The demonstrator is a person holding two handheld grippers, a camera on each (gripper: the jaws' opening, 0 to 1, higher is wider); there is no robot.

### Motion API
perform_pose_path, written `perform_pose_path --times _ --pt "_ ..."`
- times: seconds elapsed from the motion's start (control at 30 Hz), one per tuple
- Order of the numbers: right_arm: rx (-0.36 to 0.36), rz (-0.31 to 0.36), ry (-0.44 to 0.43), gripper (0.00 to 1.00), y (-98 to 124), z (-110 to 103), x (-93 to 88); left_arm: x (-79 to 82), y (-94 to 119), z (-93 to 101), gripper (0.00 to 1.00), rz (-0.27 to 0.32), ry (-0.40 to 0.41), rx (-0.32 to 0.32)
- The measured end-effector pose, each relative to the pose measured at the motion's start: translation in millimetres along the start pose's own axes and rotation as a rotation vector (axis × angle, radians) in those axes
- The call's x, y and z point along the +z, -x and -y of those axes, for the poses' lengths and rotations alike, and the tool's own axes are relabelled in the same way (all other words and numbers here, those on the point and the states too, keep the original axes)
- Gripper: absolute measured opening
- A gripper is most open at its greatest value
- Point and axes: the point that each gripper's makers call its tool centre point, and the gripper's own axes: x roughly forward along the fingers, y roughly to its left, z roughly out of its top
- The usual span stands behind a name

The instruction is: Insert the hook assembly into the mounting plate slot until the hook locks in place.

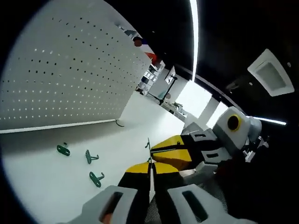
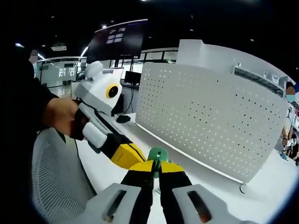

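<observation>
Green plastic hook assembly with a flat rounded plate (image 2: 157, 155) pinched between the narrow yellow-and-black jaws of the right tongs (image 2: 157, 169), at lower centre of the right gripper view — plate end poking up past the tips. Seen edge-on in the left gripper view as a thin dark-green sliver (image 1: 148, 145) at centre, long axis roughly upright in that frame.

Ahead of it, the white perforated pegboard mounting plate (image 2: 210, 112) across the right half of the right gripper view, standing on the white counter (image 2: 205, 175) — near, but not touching the hook. Same board (image 1: 70, 70) across the upper left of the left gripper view, so the slots lie to the upper left of both tongs there. Judged: the coming move turns on carrying the hook forward and to the right of the right gripper frame, plate end leading, square to the holes.

Left tongs (image 1: 150, 169) closed to a thin gap at lower centre, tips just beside the other pair's tips; whether clamped on the hook's edge — cannot tell. Right tongs nearer the board's face and already loaded.

Three spare green hooks (image 1: 88, 156) lying on the counter at lower left of the left gripper view, well apart from both tongs. A hand (image 2: 63, 116) on the left tool at left of the right gripper view, angled down toward centre.
</observation>
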Motion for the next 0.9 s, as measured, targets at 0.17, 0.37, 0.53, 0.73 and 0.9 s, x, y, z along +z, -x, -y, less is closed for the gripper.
perform_pose_path --times 0.17,0.37,0.53,0.73,0.9 --pt "-0.025 0.000 -0.005 0.00 2 10 1.8 -2.6 5 -7.6 0.04 -0.011 -0.127 0.047" --pt "-0.048 0.014 -0.015 0.00 2 19 7.3 5.9 16 -17.1 0.16 0.038 -0.314 0.157" --pt "-0.062 0.018 -0.018 0.00 1 23 9.0 15.1 24 -18.2 0.22 0.088 -0.390 0.204" --pt "-0.079 0.022 -0.023 0.00 1 28 10.4 23.0 29 -18.9 0.32 0.151 -0.433 0.225" --pt "-0.098 0.034 -0.025 0.00 1 34 14.1 26.1 31 -24.5 0.43 0.192 -0.404 0.233"
